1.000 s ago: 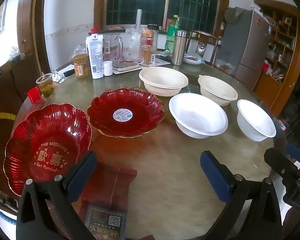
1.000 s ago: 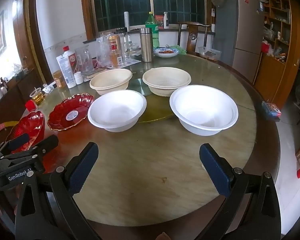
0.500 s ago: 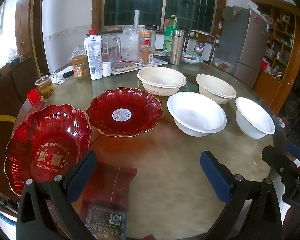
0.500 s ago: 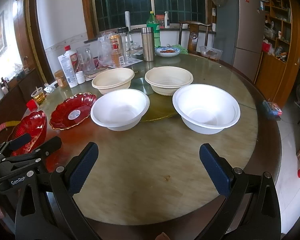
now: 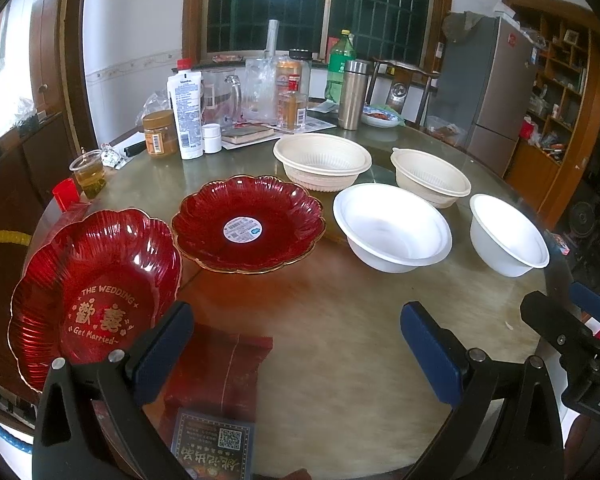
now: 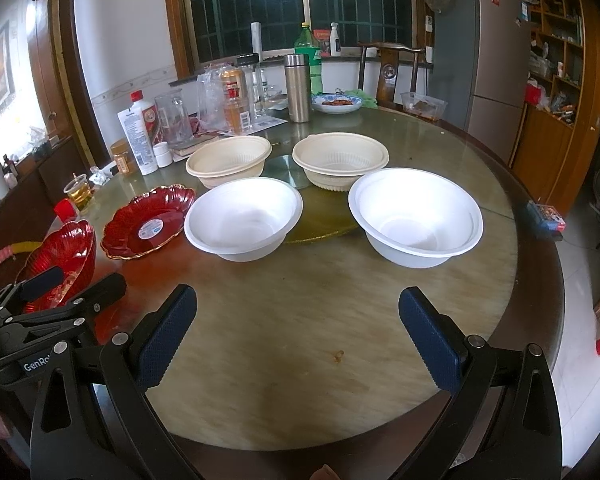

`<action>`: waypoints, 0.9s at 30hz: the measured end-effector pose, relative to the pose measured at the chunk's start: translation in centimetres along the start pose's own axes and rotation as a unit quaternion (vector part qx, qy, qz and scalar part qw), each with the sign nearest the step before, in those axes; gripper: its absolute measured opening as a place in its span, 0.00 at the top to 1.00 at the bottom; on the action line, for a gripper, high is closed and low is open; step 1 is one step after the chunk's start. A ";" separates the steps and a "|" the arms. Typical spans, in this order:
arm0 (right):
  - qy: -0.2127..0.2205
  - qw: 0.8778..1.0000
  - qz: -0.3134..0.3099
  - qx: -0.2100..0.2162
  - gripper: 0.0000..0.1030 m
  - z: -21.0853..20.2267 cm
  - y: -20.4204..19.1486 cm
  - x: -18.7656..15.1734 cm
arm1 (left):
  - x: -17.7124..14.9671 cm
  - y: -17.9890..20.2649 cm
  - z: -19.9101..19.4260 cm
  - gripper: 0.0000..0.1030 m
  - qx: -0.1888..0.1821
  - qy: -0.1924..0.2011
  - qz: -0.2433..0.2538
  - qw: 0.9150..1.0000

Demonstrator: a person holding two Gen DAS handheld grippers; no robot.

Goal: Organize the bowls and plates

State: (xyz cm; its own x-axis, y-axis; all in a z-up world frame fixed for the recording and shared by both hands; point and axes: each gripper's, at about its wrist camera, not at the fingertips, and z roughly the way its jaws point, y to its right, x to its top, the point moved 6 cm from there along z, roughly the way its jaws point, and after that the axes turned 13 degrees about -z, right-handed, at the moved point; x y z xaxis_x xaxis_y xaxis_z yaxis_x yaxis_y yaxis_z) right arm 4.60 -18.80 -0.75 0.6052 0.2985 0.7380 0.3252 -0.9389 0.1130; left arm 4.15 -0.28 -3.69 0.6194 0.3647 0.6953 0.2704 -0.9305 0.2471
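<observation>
Left wrist view showed both grippers, left gripper point(image 5: 296, 344) and right gripper point(image 6: 298, 332), wide open and empty near the round table's front edge point(image 6: 340, 436), where the shiny red plastic plate point(image 5: 92, 292) could slip off if bumped.

- Soft daylight enters from the left; the white bowls point(image 6: 415, 216) glare.
- Worktop point(image 6: 300, 320) texture looks smeared.
- Fisheye bends edges; corners go black.
</observation>
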 end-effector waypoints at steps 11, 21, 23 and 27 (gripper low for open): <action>0.000 1.000 0.000 0.002 0.00 -0.1 0.0 0.1 | -0.1 0.2 -0.1 0.00 -0.007 0.001 0.007 1.000; 0.001 1.000 -0.002 0.005 0.00 -0.1 -0.6 0.1 | -0.3 0.3 0.0 0.00 -0.011 -0.002 0.013 1.000; 0.001 1.000 -0.002 0.005 0.00 -0.1 -0.7 0.1 | -0.2 0.3 -0.1 0.00 -0.012 0.000 0.013 1.000; 0.001 1.000 -0.003 0.006 0.00 -0.1 -0.9 0.2 | -0.2 0.3 -0.1 0.00 -0.012 0.001 0.013 1.000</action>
State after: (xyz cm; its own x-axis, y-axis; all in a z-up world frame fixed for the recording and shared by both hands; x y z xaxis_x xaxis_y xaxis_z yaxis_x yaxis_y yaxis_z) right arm 4.36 -17.95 -0.64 0.6016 0.3041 0.7387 0.3374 -0.9349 0.1101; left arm 3.99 -0.68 -3.70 0.6247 0.3400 0.7030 0.2359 -0.9404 0.2451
